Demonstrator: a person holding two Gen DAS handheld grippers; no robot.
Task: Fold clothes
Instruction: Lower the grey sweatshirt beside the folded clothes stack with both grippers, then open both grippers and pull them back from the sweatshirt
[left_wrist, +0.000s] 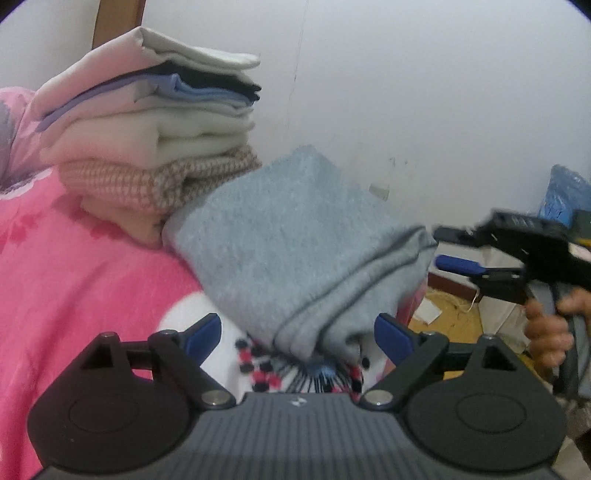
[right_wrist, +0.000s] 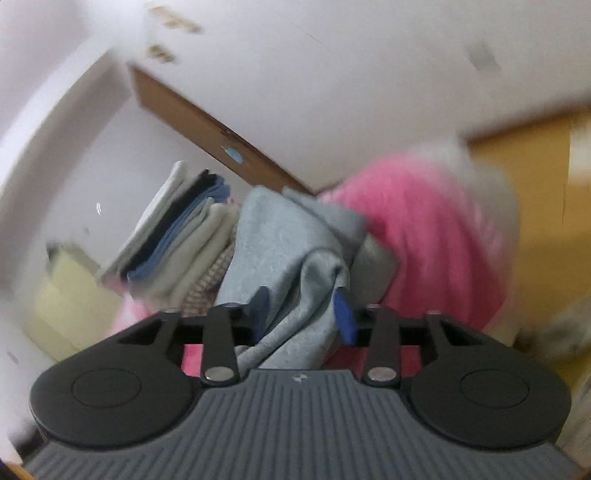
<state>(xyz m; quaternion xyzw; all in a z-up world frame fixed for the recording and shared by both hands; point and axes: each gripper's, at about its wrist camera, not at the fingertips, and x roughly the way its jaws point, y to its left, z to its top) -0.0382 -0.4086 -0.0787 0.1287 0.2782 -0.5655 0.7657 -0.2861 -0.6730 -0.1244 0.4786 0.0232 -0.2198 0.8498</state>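
On the pink blanket (left_wrist: 66, 273), the left gripper (left_wrist: 297, 332) gapes wide around the folded grey sweater (left_wrist: 295, 236); right gripper (right_wrist: 303, 314) pinches its cloth, beside the stack (left_wrist: 155, 125).

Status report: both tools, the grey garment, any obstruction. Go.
Left tool open, folded grey garment between its fingers. Right tool looks shut on grey garment, view blurred. Clothes stack touching garment's far side on pink blanket.

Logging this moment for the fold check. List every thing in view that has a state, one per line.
grey garment: folded, lying on the pink blanket, leaning against the stack.
stack of clothes: folded, piled up.
left claw: open, fingers on either side of the garment's near end.
right claw: fingers around grey fabric; grip unclear.
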